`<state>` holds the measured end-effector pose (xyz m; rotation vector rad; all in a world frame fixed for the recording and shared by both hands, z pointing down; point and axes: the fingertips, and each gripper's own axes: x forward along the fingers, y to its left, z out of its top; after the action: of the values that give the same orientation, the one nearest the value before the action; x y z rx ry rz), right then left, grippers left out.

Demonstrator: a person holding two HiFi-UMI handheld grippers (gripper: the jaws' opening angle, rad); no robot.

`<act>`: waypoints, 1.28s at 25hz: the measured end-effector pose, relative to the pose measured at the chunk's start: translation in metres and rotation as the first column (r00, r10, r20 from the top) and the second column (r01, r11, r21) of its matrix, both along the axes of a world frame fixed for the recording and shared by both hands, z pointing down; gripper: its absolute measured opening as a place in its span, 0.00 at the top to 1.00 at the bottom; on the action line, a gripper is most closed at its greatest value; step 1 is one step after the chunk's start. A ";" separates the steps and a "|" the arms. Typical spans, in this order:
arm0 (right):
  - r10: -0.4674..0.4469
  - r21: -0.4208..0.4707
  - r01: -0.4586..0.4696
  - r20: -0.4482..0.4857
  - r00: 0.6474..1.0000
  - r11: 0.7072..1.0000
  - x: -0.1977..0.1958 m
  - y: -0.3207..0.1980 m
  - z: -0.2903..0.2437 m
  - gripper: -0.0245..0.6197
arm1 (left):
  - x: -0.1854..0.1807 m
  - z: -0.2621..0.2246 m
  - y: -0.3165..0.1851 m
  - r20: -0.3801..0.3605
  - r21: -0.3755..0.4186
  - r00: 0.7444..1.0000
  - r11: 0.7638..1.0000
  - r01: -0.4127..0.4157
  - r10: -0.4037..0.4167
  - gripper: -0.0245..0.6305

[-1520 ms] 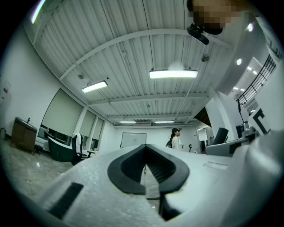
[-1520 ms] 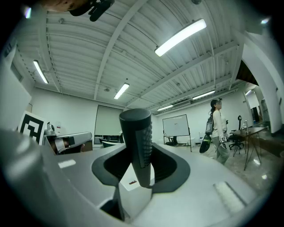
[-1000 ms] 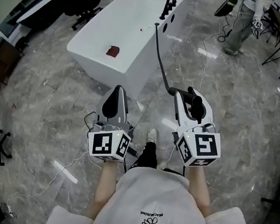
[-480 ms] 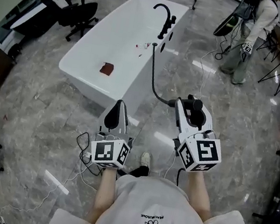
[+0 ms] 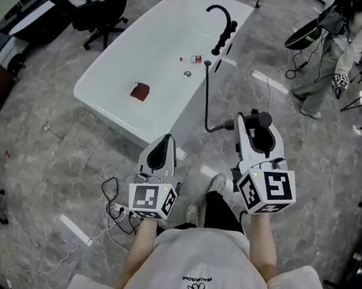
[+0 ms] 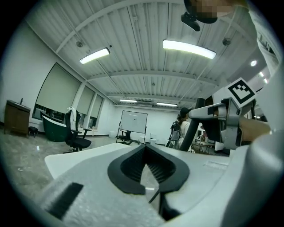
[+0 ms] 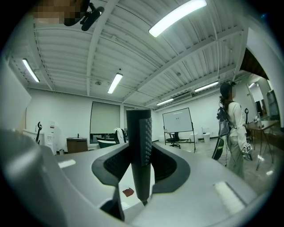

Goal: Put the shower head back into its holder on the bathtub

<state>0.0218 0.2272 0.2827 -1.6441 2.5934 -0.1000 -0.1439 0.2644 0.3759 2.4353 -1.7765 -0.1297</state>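
Note:
The white bathtub (image 5: 108, 88) lies ahead with a black faucet (image 5: 222, 19) and black fittings on its far rim. A black hose (image 5: 207, 97) runs from that rim down to the black shower head (image 5: 261, 117). My right gripper (image 5: 256, 120) is shut on the shower head (image 7: 140, 150), which stands upright between the pads. My left gripper (image 5: 160, 149) is shut with nothing in it, its tips (image 6: 145, 170) just short of the tub's near end. Which fitting is the holder I cannot tell.
A red object (image 5: 140, 91) and a small bottle (image 5: 193, 59) lie inside the tub. A black office chair (image 5: 99, 15) stands left of it. A person (image 5: 338, 56) stands at the far right near stands. Cables (image 5: 114, 199) trail on the marble floor by my feet.
Both grippers have been carried forward toward the tub's near end, the right one still gripping the shower head. The hose now hangs in a shorter curve. The person at the right has shifted.

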 end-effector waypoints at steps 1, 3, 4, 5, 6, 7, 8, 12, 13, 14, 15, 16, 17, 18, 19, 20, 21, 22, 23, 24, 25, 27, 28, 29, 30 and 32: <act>-0.005 -0.010 0.005 0.011 1.000 1.000 -0.001 -0.012 0.004 0.74 | 0.000 0.003 -0.011 0.003 -0.005 1.000 1.000 -0.004 0.004 0.97; -0.016 -0.017 0.017 0.030 0.999 1.000 -0.004 -0.040 0.008 0.74 | 0.001 0.012 -0.038 -0.004 -0.018 1.000 1.000 -0.009 0.009 0.97; -0.022 -0.012 0.022 0.035 0.999 1.000 -0.004 -0.057 0.008 0.74 | 0.003 0.016 -0.056 -0.010 -0.021 1.000 1.000 -0.003 0.003 0.97; -0.027 -0.003 0.027 0.037 0.999 1.000 -0.004 -0.076 0.005 0.74 | 0.004 0.020 -0.076 -0.016 -0.020 1.000 1.000 0.012 -0.013 0.97; -0.032 0.010 0.032 0.039 0.999 0.999 -0.003 -0.097 0.000 0.74 | 0.006 0.022 -0.098 -0.021 -0.015 0.999 0.999 0.030 -0.031 0.96; -0.038 0.025 0.037 0.041 0.998 0.999 -0.002 -0.120 -0.005 0.74 | 0.008 0.025 -0.122 -0.025 -0.014 0.999 0.999 0.039 -0.039 0.96; -0.043 0.039 0.041 0.043 0.998 0.998 -0.001 -0.143 -0.011 0.74 | 0.014 0.028 -0.147 -0.028 -0.019 0.999 0.999 0.033 -0.033 0.93; -0.080 0.095 0.075 0.052 0.995 0.993 0.005 -0.229 -0.037 0.74 | 0.047 0.045 -0.239 -0.014 -0.053 0.999 0.998 -0.038 0.038 0.84; -0.097 0.110 0.091 0.051 0.994 0.990 0.005 -0.247 -0.043 0.74 | 0.055 0.052 -0.260 -0.013 -0.064 0.999 0.997 -0.051 0.050 0.83; -0.114 0.125 0.107 0.049 0.992 0.986 0.004 -0.263 -0.050 0.74 | 0.064 0.060 -0.278 -0.017 -0.080 0.998 0.995 -0.066 0.065 0.82; -0.129 0.138 0.121 0.044 0.991 0.983 0.003 -0.278 -0.057 0.74 | 0.073 0.070 -0.295 -0.019 -0.101 0.996 0.991 -0.085 0.084 0.80; -0.142 0.150 0.134 0.040 0.989 0.980 0.001 -0.292 -0.064 0.74 | 0.081 0.080 -0.311 -0.017 -0.127 0.994 0.986 -0.108 0.107 0.78; -0.154 0.159 0.147 0.035 0.987 0.976 -0.002 -0.305 -0.071 0.74 | 0.089 0.091 -0.325 -0.011 -0.156 0.991 0.979 -0.132 0.132 0.76; -0.168 0.168 0.160 0.033 0.985 0.973 -0.007 -0.317 -0.078 0.74 | 0.097 0.103 -0.338 -0.006 -0.185 0.988 0.970 -0.155 0.157 0.74; -0.182 0.178 0.174 0.032 0.983 0.969 -0.011 -0.329 -0.085 0.74 | 0.103 0.114 -0.352 -0.005 -0.212 0.984 0.961 -0.175 0.178 0.73; -0.197 0.187 0.187 0.032 0.980 0.964 -0.017 -0.342 -0.090 0.74 | 0.107 0.125 -0.367 -0.008 -0.235 0.981 0.953 -0.190 0.194 0.72; -0.209 0.196 0.198 0.035 0.977 0.960 -0.022 -0.356 -0.094 0.74 | 0.111 0.135 -0.382 -0.013 -0.255 0.978 0.945 -0.203 0.207 0.70; -0.218 0.203 0.206 0.037 0.975 0.957 -0.027 -0.370 -0.098 0.74 | 0.114 0.146 -0.397 -0.020 -0.275 0.976 0.937 -0.215 0.218 0.70; -0.225 0.208 0.212 0.039 0.974 0.955 -0.033 -0.384 -0.102 0.74 | 0.117 0.157 -0.411 -0.027 -0.294 0.973 0.929 -0.227 0.229 0.70; -0.229 0.212 0.216 0.039 0.973 0.953 -0.038 -0.397 -0.104 0.74 | 0.121 0.168 -0.424 -0.038 -0.313 0.970 0.919 -0.239 0.240 0.69; -0.233 0.213 0.220 0.035 0.972 0.952 -0.043 -0.410 -0.107 0.74 | 0.125 0.179 -0.436 -0.051 -0.332 0.967 0.909 -0.253 0.250 0.69; -0.239 0.214 0.230 0.018 0.971 0.949 -0.050 -0.437 -0.113 0.75 | 0.136 0.198 -0.459 -0.081 -0.368 0.960 0.887 -0.280 0.270 0.69; -0.243 0.217 0.236 0.006 0.970 0.947 -0.053 -0.451 -0.118 0.75 | 0.140 0.204 -0.469 -0.092 -0.380 0.956 0.877 -0.294 0.280 0.69; -0.244 0.222 0.240 -0.008 0.970 0.945 -0.055 -0.465 -0.122 0.75 | 0.143 0.207 -0.478 -0.102 -0.385 0.951 0.871 -0.307 0.291 0.69; -0.242 0.227 0.241 -0.022 0.970 0.944 -0.057 -0.480 -0.125 0.75 | 0.145 0.207 -0.486 -0.111 -0.383 0.947 0.867 -0.320 0.301 0.69; -0.232 0.232 0.233 -0.033 0.972 0.944 -0.059 -0.512 -0.131 0.75 | 0.148 0.203 -0.501 -0.122 -0.374 0.937 0.860 -0.348 0.326 0.69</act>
<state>-0.0375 -0.2851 0.1514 -1.2594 2.6703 0.1925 0.0044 -0.2370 0.5791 2.3645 -1.1816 0.1753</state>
